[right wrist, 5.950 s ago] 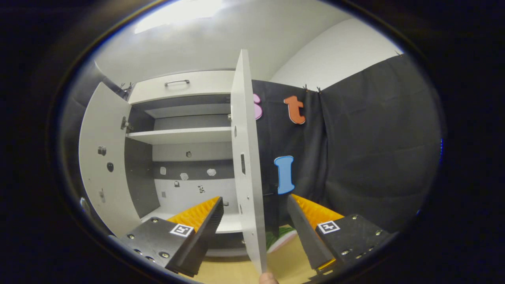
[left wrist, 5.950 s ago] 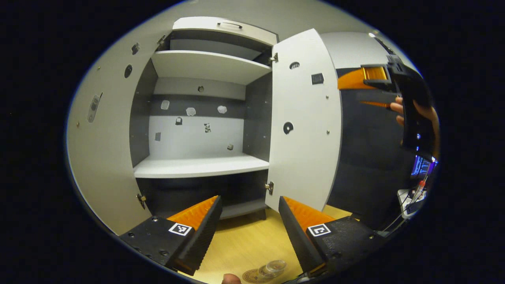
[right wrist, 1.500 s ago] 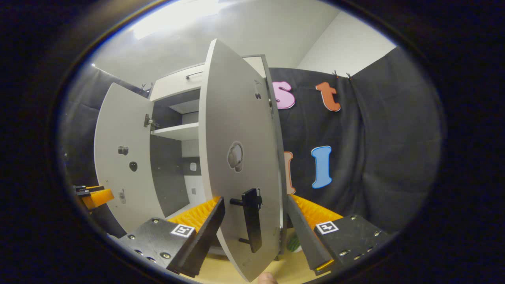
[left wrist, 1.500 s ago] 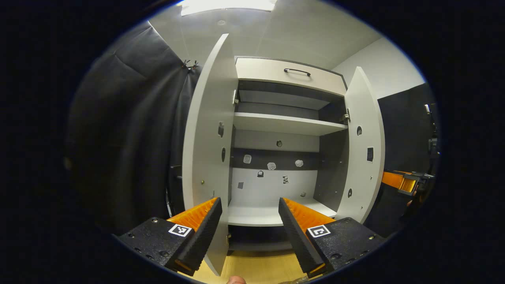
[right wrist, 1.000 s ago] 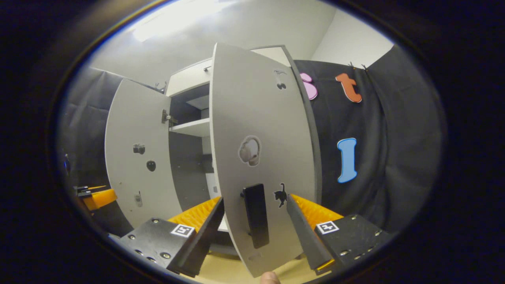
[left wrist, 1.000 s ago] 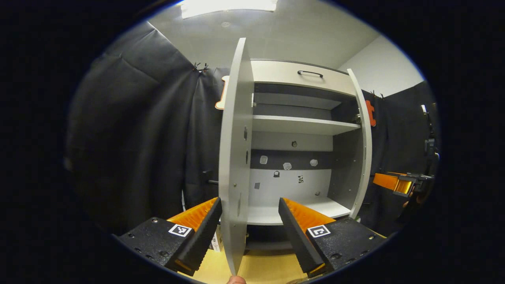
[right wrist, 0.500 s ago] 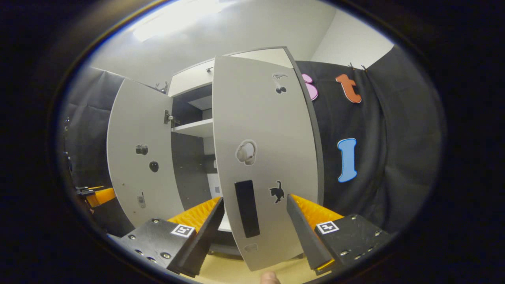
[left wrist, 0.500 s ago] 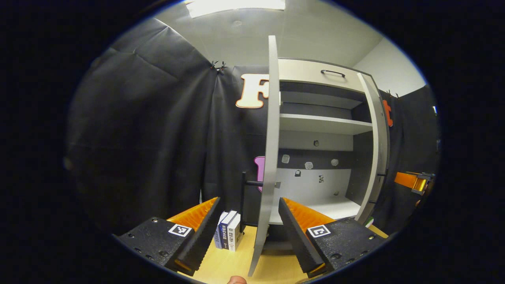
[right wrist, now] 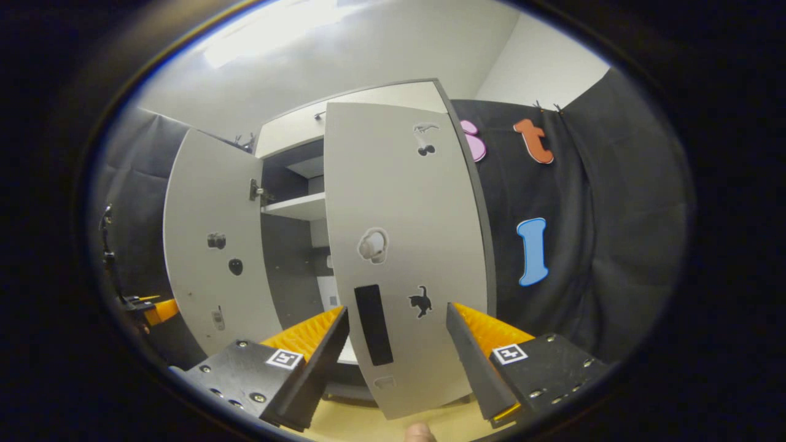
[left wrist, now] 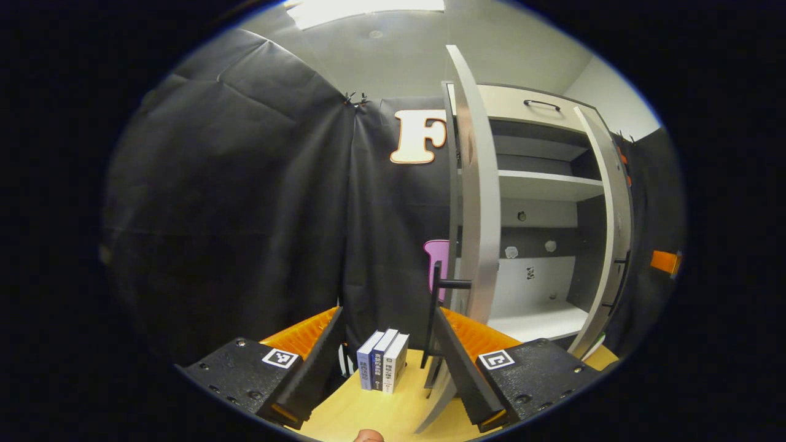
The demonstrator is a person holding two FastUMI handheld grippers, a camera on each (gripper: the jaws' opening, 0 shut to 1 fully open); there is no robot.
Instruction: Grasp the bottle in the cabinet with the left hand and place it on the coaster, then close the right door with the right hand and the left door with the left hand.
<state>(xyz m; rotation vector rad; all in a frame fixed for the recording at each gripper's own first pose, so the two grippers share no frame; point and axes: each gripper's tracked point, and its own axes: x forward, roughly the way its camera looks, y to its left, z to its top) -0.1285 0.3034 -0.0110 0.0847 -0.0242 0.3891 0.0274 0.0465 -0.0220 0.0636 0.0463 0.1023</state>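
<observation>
right hand-held gripper (right wrist: 398, 344): released, fingers either side of the right door (right wrist: 405, 245), lower centre
left hand-held gripper (left wrist: 387, 353): released too, holding nothing, by the left door (left wrist: 479, 202)
step: looks like door closing, right one nearly shut
next: probably push it flush, then swing the left
books (left wrist: 384, 368): on the counter (left wrist: 374, 411)
bottle: can't spot it, shelves (left wrist: 540, 184) look bare

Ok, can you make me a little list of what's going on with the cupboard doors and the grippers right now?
right door: partly swung shut, black handle facing the right gripper
left door: still open, seen edge-on
right gripper: open, in front of the right door
left gripper: open, beside the left door
cupboard shelves: look bare
books: standing on the table
</observation>
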